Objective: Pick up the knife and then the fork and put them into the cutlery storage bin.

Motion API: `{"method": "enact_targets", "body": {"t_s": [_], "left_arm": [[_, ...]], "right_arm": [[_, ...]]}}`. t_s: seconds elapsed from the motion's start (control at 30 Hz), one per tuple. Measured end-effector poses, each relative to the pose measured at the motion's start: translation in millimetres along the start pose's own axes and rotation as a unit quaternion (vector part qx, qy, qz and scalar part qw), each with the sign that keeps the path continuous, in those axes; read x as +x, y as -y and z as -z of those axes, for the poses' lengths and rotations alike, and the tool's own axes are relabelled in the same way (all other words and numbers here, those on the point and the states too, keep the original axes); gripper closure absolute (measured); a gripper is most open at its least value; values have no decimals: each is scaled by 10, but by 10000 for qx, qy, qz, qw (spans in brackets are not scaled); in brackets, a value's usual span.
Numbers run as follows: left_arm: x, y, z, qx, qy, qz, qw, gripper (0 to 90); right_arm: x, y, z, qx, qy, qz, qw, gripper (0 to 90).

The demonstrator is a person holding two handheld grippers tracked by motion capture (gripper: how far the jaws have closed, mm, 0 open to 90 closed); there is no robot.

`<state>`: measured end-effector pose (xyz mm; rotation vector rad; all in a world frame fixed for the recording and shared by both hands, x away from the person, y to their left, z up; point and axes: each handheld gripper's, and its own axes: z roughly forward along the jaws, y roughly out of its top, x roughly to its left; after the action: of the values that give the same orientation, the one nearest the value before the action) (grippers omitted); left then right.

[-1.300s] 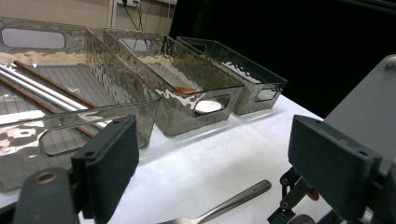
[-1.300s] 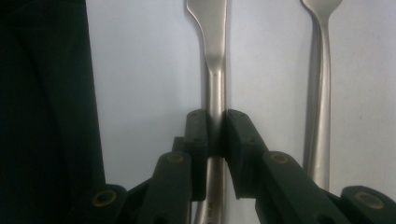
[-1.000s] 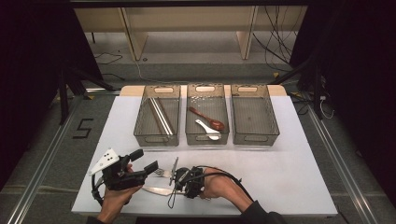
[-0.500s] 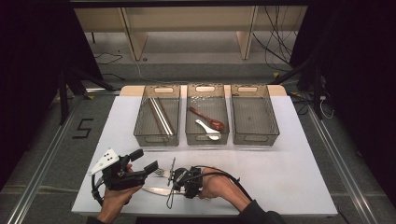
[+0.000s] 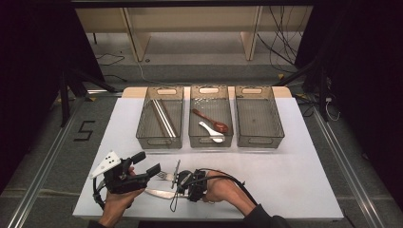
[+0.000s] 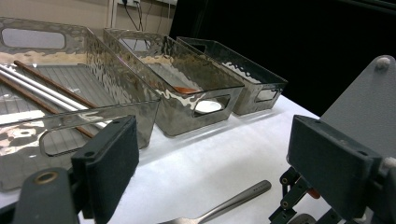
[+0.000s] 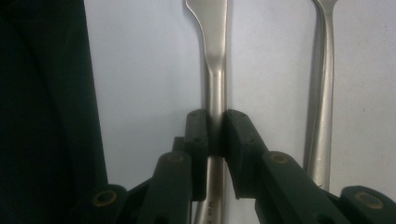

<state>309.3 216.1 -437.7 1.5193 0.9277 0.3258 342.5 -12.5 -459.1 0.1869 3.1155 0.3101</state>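
My right gripper [image 7: 216,133] is shut on the handle of a steel knife [image 7: 215,70] that lies flat on the white table [image 5: 285,171]. In the high view that right gripper [image 5: 176,189] points left near the front edge, and the knife's [image 5: 156,192] blade reaches toward the left hand. A steel fork [image 7: 322,93] lies alongside the knife, apart from the jaws. It is the same fork [image 5: 165,176] that sits just behind the knife, and its handle [image 6: 233,203] shows below my left gripper [image 6: 219,158]. The left gripper [image 5: 146,164] stands open above the table with nothing between its pads.
Three clear bins stand in a row at the back. The left bin [image 5: 142,118] holds chopsticks [image 5: 161,116]. The middle bin [image 5: 210,142] holds a brown spoon [image 5: 211,121] and a white spoon [image 5: 211,131]. The right bin [image 5: 280,123] has nothing in it.
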Motion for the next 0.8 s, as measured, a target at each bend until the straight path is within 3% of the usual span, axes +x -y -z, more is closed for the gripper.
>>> {"method": "enact_targets", "body": {"t_s": [0.53,0.8], "left_arm": [[-1,-1,1,5,-2,0,10000,160],[0,-1,2,-4,-4,3,10000,159]], "right_arm": [[-88,101,57,-292,-125,-217,9993,801],[-165,192,126,-580,-168,-449,9972,800]]}}
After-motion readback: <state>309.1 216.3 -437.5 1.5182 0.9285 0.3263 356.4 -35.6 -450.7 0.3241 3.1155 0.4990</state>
